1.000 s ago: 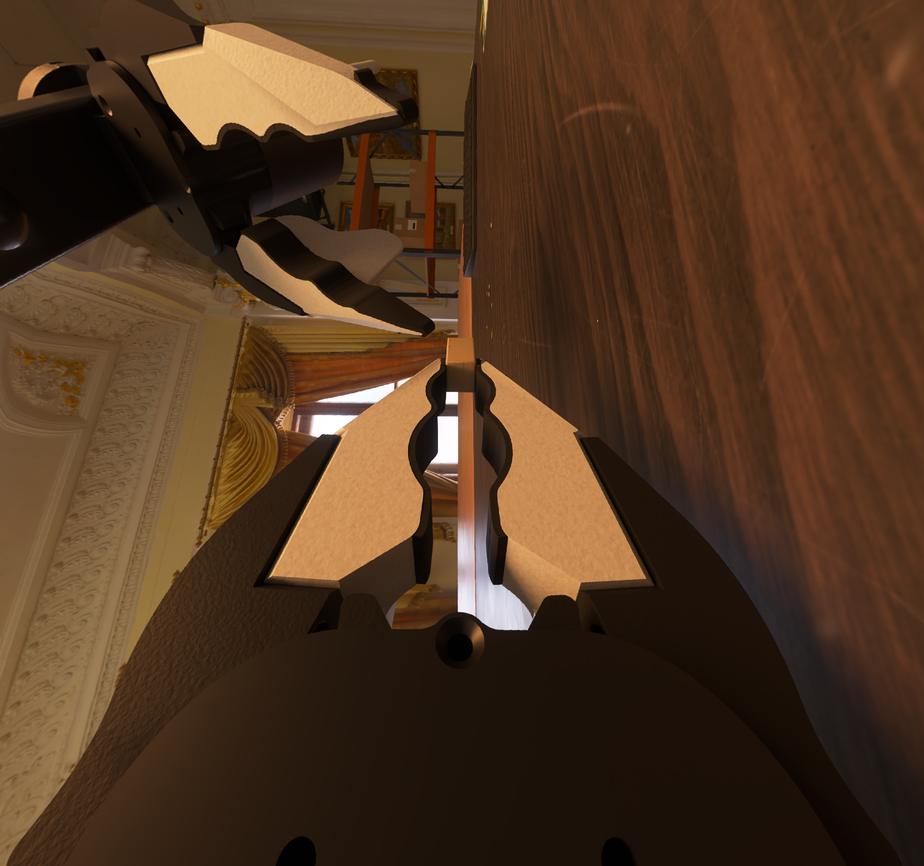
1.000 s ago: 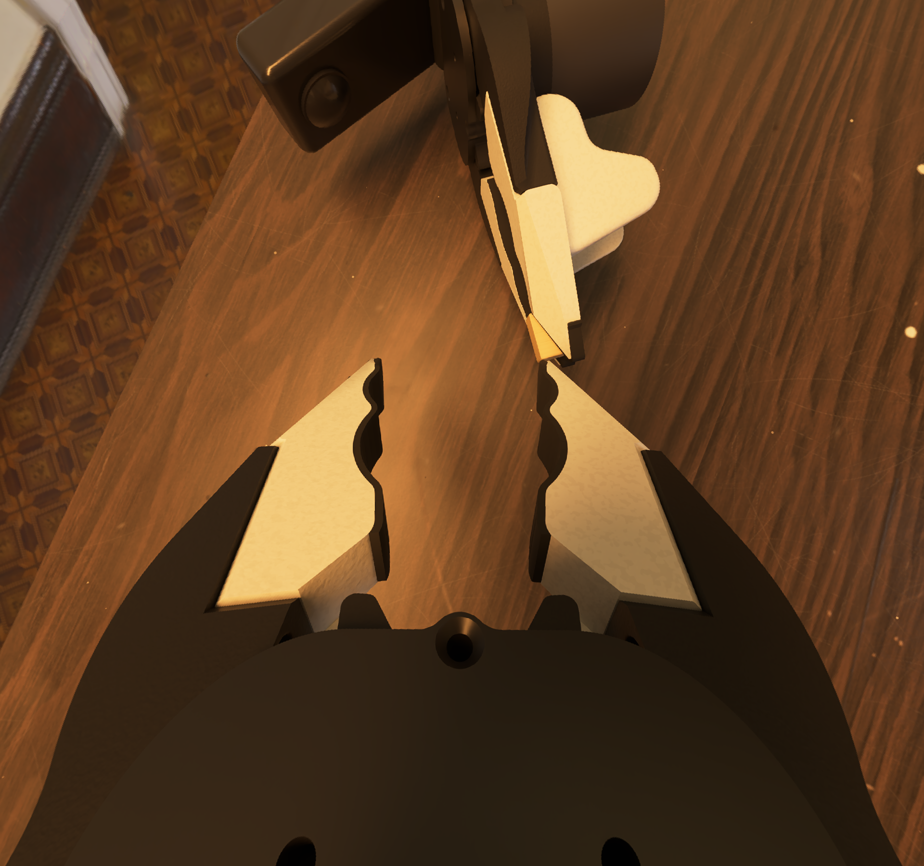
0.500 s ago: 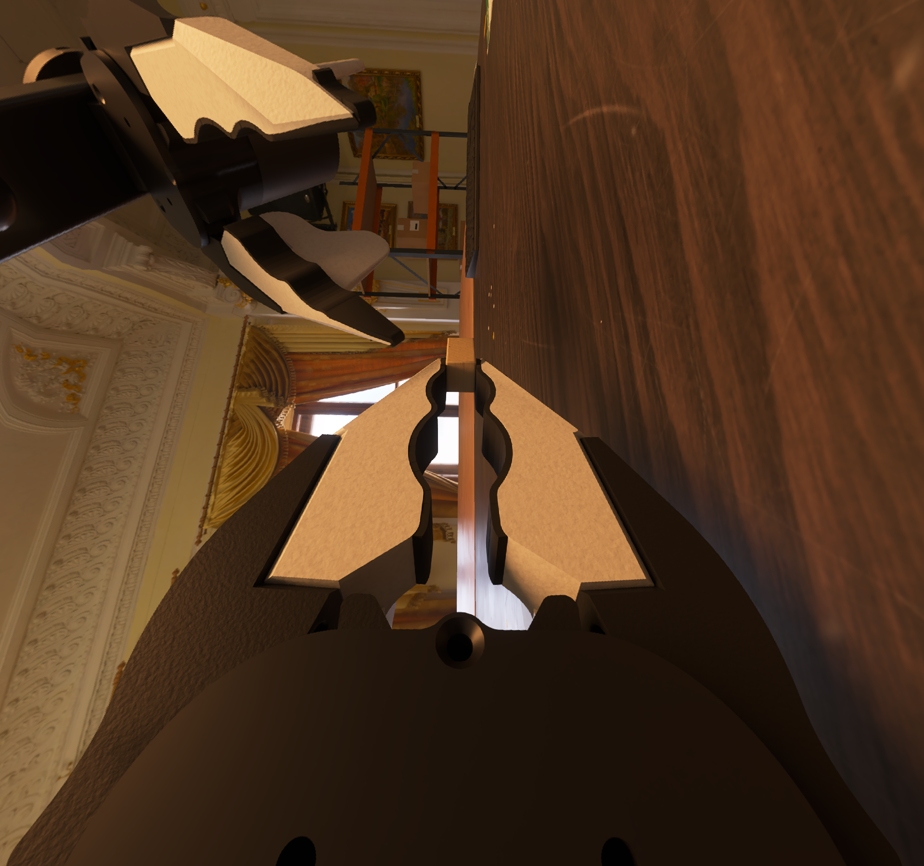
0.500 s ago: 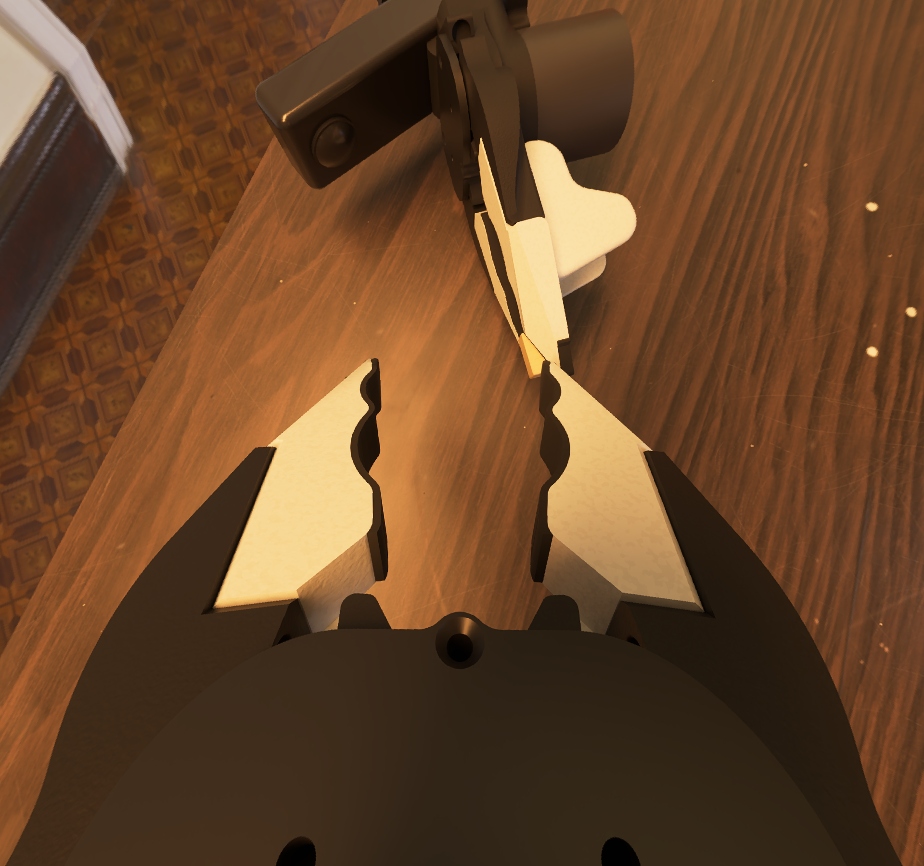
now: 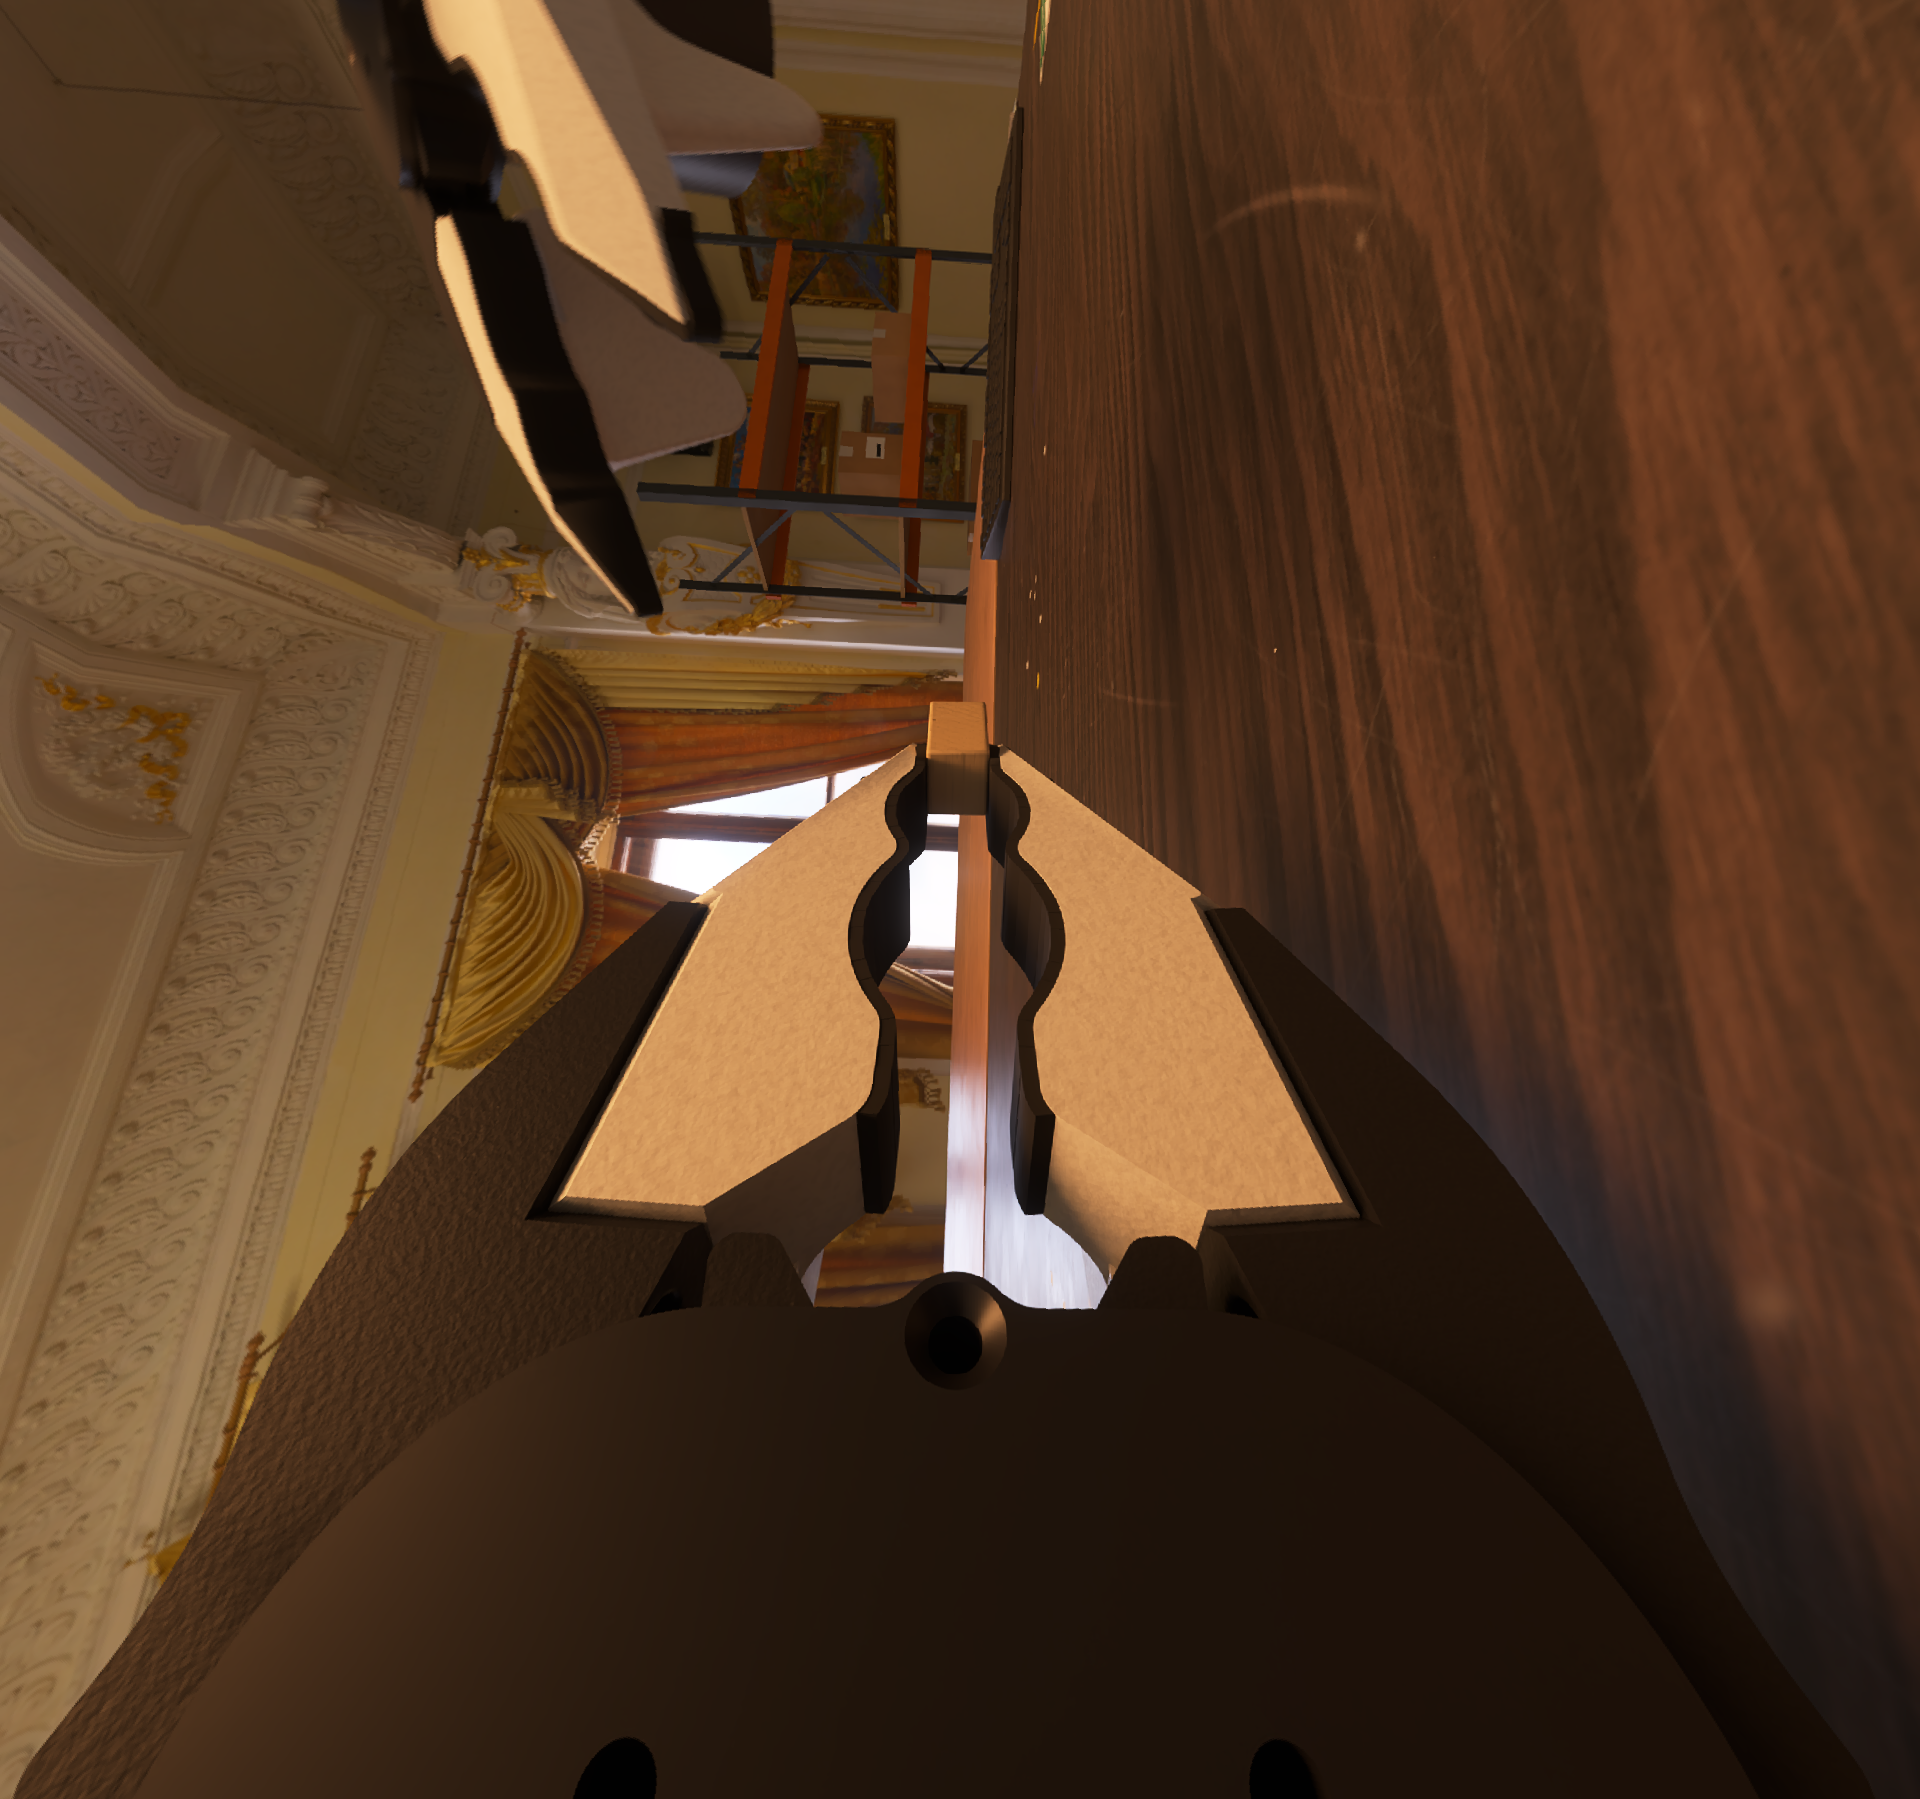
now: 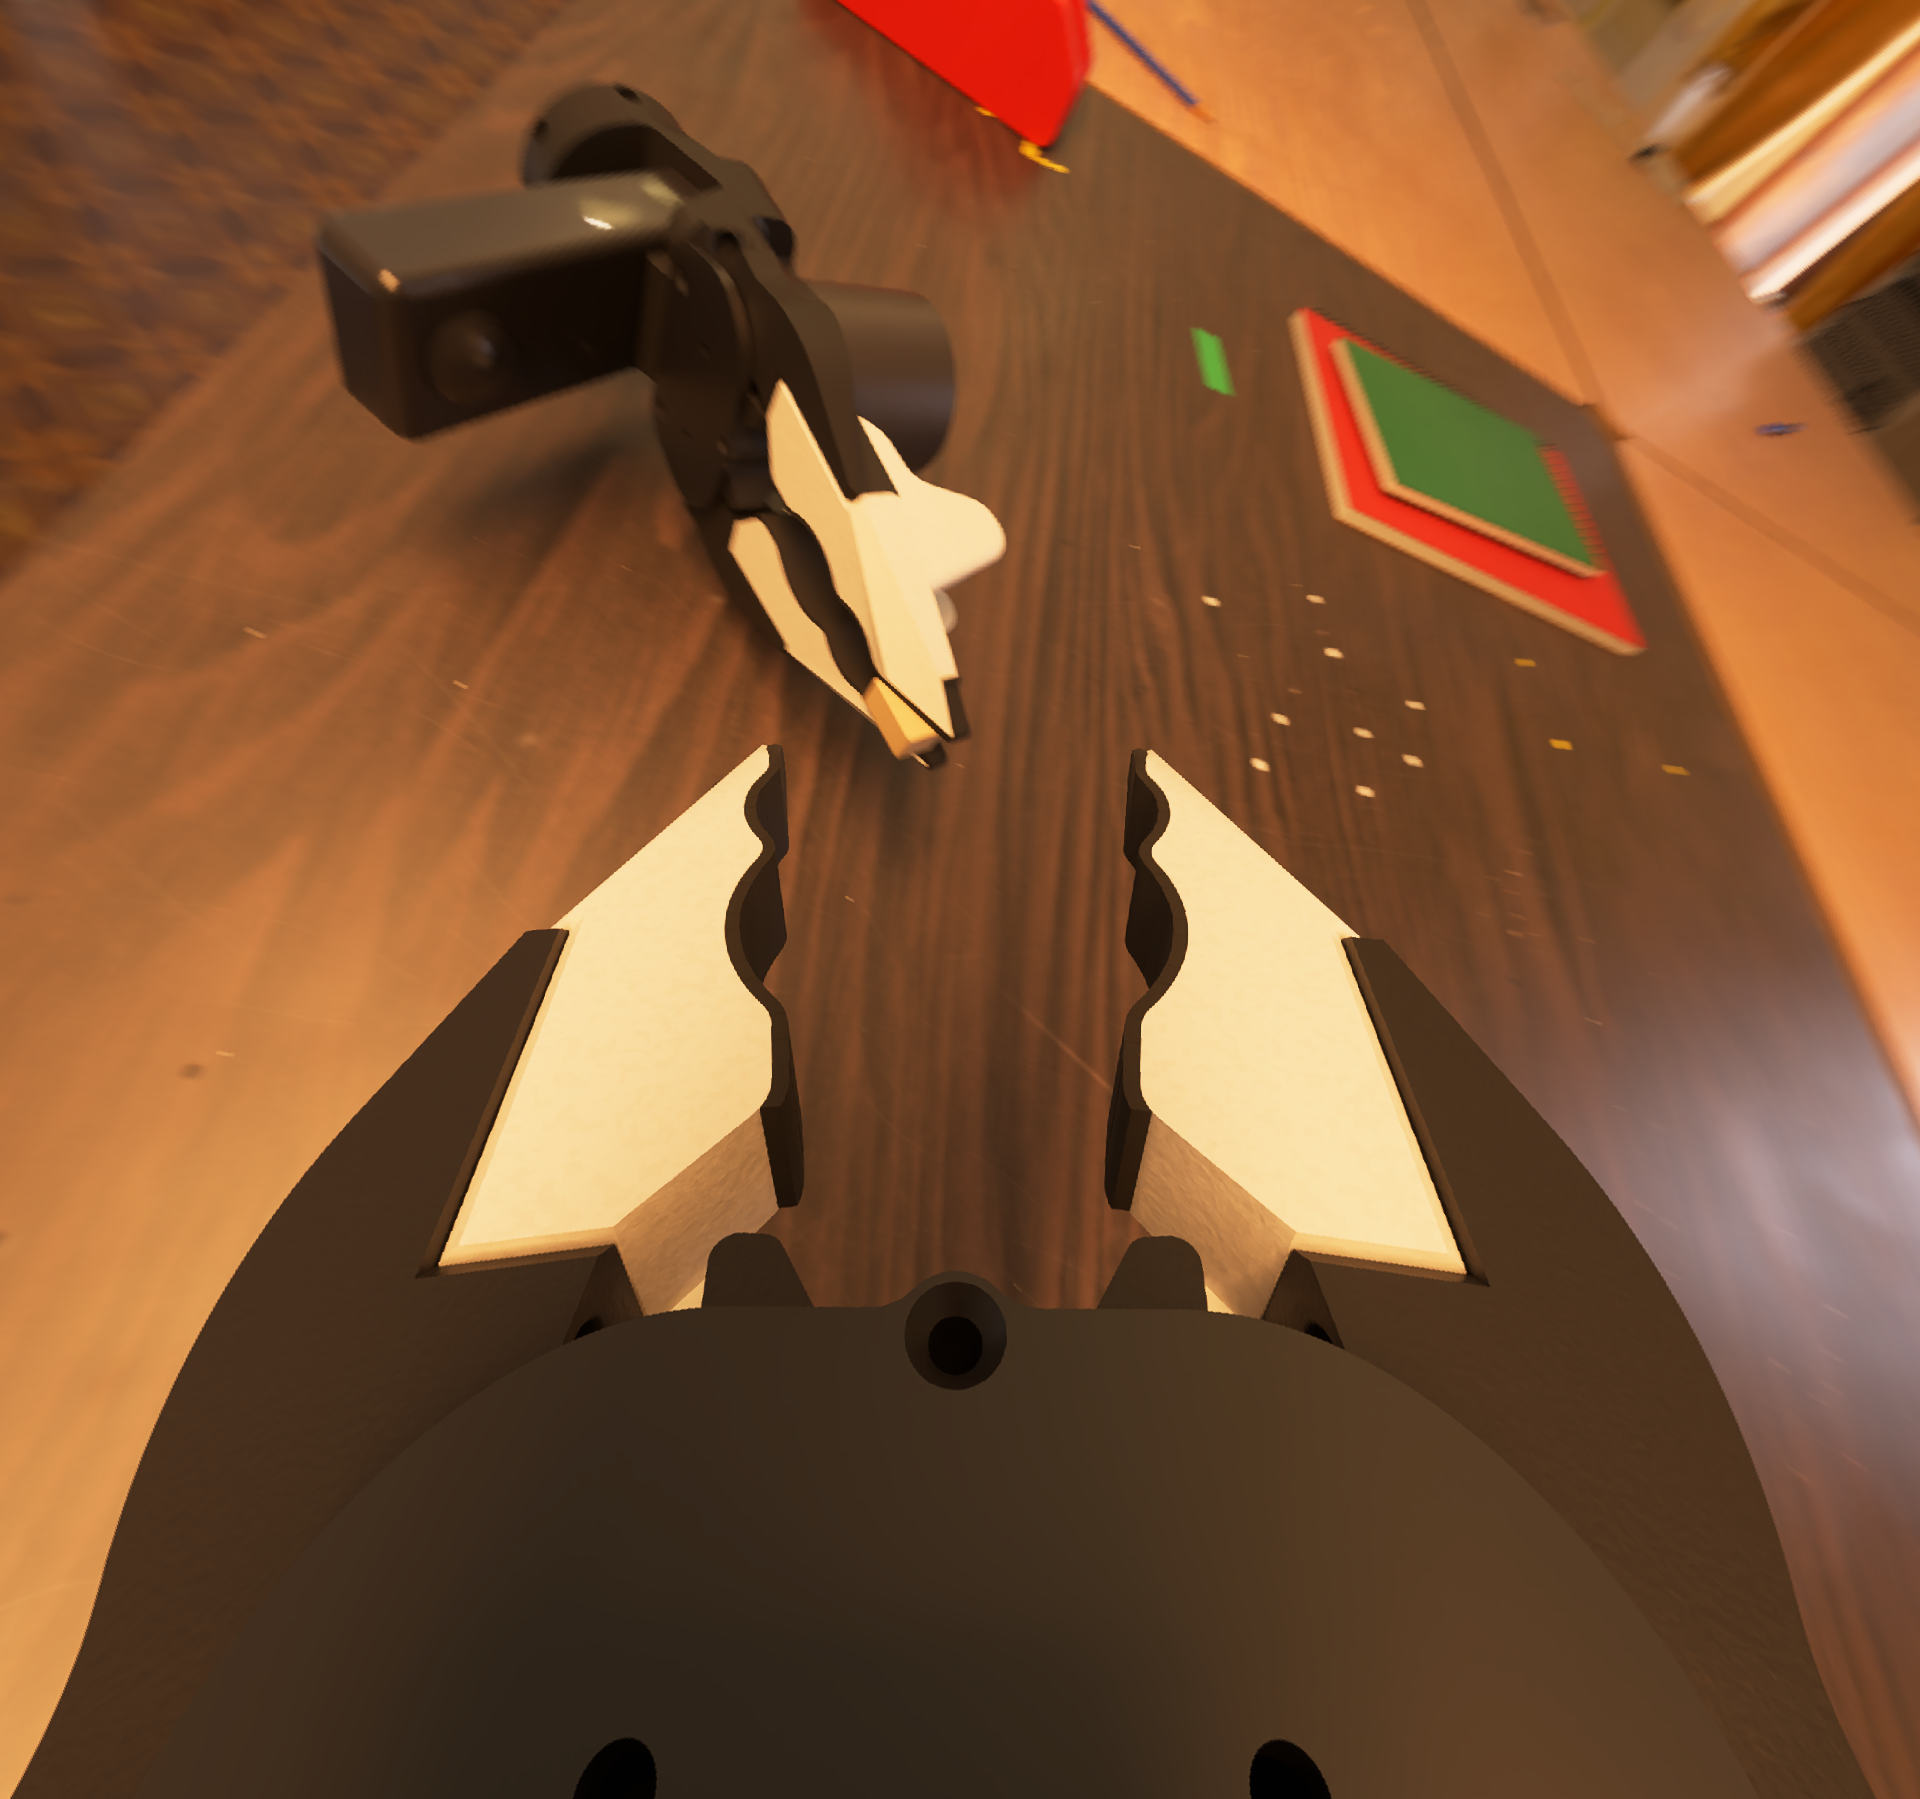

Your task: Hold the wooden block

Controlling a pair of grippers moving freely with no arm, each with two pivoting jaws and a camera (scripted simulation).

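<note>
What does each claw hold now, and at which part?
The left claw grips the wooden block at its near end, by the fingertips. The right claw holds nothing.

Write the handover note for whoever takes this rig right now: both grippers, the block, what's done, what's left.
Left gripper: shut on the wooden block, pinched at the very fingertips; in the right wrist view it lies low over the dark wooden table, with the block poking out past its tips.
Right gripper: open, empty, pointing toward the left one from a short way off, touching nothing.
Elsewhere on the table, untouched: a red tool, a red-and-green square pad, a small green piece.
Done: block grasped.
Left: keep the grip steady; it is a shallow tip hold, so avoid jerks.
</note>
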